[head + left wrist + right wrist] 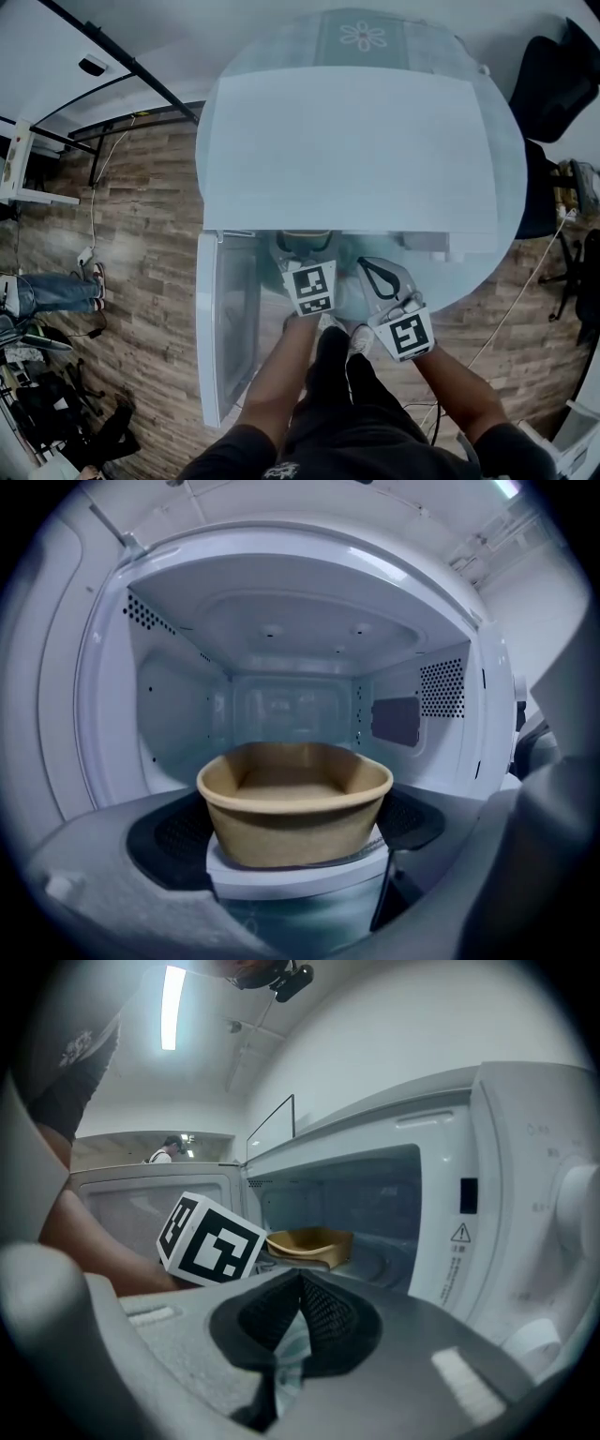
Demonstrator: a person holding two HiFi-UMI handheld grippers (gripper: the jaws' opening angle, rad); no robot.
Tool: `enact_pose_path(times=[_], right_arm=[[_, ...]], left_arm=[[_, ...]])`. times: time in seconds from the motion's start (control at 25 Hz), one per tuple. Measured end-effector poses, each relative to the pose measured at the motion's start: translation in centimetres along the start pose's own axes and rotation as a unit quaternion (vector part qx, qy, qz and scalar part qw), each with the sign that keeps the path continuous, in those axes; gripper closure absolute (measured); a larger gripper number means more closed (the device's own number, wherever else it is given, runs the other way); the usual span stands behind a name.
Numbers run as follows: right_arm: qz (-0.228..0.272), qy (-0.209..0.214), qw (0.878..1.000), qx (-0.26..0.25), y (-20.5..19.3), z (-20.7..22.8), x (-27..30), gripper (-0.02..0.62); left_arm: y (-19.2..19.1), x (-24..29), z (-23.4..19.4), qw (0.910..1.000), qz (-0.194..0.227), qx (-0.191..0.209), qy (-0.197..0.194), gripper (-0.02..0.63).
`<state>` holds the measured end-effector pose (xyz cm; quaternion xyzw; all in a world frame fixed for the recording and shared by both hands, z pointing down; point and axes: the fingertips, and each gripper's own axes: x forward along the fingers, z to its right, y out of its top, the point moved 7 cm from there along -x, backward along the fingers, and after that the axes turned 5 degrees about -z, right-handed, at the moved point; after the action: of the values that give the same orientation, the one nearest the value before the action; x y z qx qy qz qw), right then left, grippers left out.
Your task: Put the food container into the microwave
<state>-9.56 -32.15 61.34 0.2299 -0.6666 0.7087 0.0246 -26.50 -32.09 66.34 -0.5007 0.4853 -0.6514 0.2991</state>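
The food container (pixel 295 808) is a tan paper bowl with a white base under it. My left gripper (pixel 295 860) is shut on it, its black pads (pixel 173 841) pressing both sides. The bowl hangs at the mouth of the open white microwave (pixel 281 592), with the bare cavity straight ahead. From the right gripper view the food container (pixel 309 1241) shows just inside the opening, behind the left gripper's marker cube (pixel 208 1241). My right gripper (pixel 298 1283) is shut on nothing, low in front of the microwave (pixel 525 1222). From above, the left gripper (pixel 306 262) and right gripper (pixel 378 274) sit side by side.
The microwave (pixel 356 150) stands on a round glass table (pixel 506 234). Its door (pixel 225 319) swings out to my left. The control panel with knobs (pixel 572 1204) is on the right. Around the table are a wood floor, a black chair (pixel 553 84), cables and a person's legs (pixel 47 291).
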Motion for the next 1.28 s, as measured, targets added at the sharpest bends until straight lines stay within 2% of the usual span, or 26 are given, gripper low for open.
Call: enact_pose_path(times=[0.28, 0.56, 0.92, 1.12, 1.28], right_arm=[[-0.003, 0.001, 1.0, 0.002, 0.0, -0.4, -0.2, 0.594], [0.001, 0.003, 1.0, 0.001, 0.5, -1.3, -1.9, 0.594], [0.023, 0.009, 1.0, 0.0, 2.0, -3.6, -6.1, 0.594], [0.045, 0.006, 0.999, 0.001, 3.3, -4.7, -9.6, 0.594], [0.068, -0.001, 0.998, 0.002, 4.5, -5.7, -12.5, 0.594]], left_arm=[[-0.8, -0.2, 0.0, 0.9999, -0.009, -0.01, -0.004, 0.073], [-1.5, -3.1, 0.2, 0.9997, -0.017, -0.019, 0.003, 0.069], [0.3, -11.1, 1.8, 0.9998, -0.004, -0.005, 0.019, 0.071], [2.2, -16.1, 3.4, 0.9998, 0.014, 0.002, 0.013, 0.078], [3.9, -20.1, 4.8, 0.9993, 0.035, 0.01, 0.009, 0.125]])
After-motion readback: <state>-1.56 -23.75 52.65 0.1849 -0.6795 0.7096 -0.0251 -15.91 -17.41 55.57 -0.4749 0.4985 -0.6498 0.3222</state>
